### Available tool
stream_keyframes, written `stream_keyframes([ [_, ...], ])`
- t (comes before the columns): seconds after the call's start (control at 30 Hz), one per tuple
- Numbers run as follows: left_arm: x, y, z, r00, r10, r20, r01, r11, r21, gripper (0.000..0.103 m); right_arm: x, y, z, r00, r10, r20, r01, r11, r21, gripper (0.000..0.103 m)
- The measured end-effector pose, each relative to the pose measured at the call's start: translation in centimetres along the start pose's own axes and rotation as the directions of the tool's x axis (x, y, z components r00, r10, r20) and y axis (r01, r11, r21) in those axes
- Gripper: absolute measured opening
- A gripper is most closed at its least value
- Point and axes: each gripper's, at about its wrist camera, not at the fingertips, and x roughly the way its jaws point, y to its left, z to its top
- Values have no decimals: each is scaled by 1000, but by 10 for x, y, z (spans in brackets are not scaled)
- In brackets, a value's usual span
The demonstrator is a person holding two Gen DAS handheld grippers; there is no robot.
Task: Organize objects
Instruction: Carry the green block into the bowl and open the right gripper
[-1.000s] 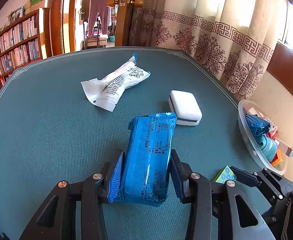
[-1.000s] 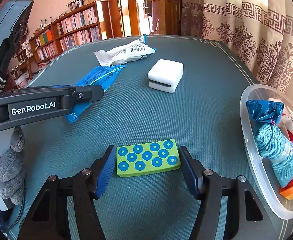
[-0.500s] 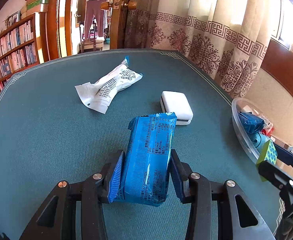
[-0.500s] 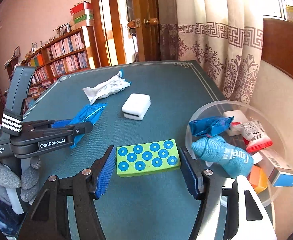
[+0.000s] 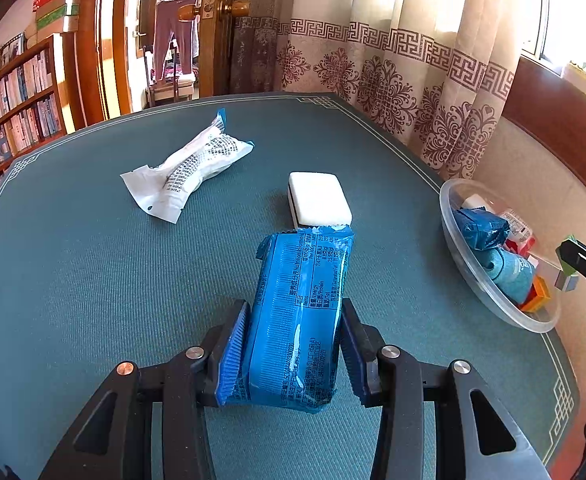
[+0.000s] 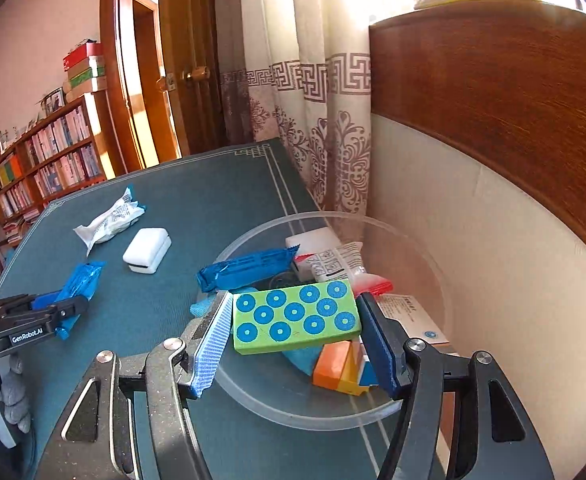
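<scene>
My left gripper [image 5: 293, 344] is shut on a blue snack packet [image 5: 301, 312], held over the green table. My right gripper [image 6: 295, 320] is shut on a green block with blue dots [image 6: 295, 316] and holds it above the clear plastic bowl [image 6: 421, 240]. The bowl also shows in the left wrist view [image 5: 481, 292] at the right table edge. It holds a blue packet [image 6: 249, 268], a blue rolled cloth, an orange block [image 6: 333, 364], a red-and-white packet and a small box. The left gripper shows in the right wrist view [image 6: 53, 312].
A white printed packet [image 5: 189, 164] and a white rectangular case [image 5: 319, 198] lie on the table [image 5: 73, 280] beyond my left gripper. Curtains and a wall with a wooden panel stand right behind the bowl. Bookshelves and a door are at the far left.
My right gripper has lifted the green block off the table and carried it right, over the bowl. My left gripper has kept the blue packet and risen slightly.
</scene>
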Motion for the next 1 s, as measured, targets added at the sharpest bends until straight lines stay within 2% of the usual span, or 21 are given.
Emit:
stream_keyframes([
  [0.2, 0, -12, 0, 1000, -7, -6, 7, 1000, 20, 47, 10, -27, 3, 1000, -17, -17, 18, 997, 71, 64],
  [0.57, 2, -30, 2, 1000, -18, -19, 19, 999, 47, 47, 27, -44, -6, 998, -17, -55, 23, 993, 118, 64],
  [1.0, 2, -57, 10, 998, -57, -29, 60, 994, 90, 47, 13, -41, -8, 999, -32, 15, 31, 994, 104, 64],
])
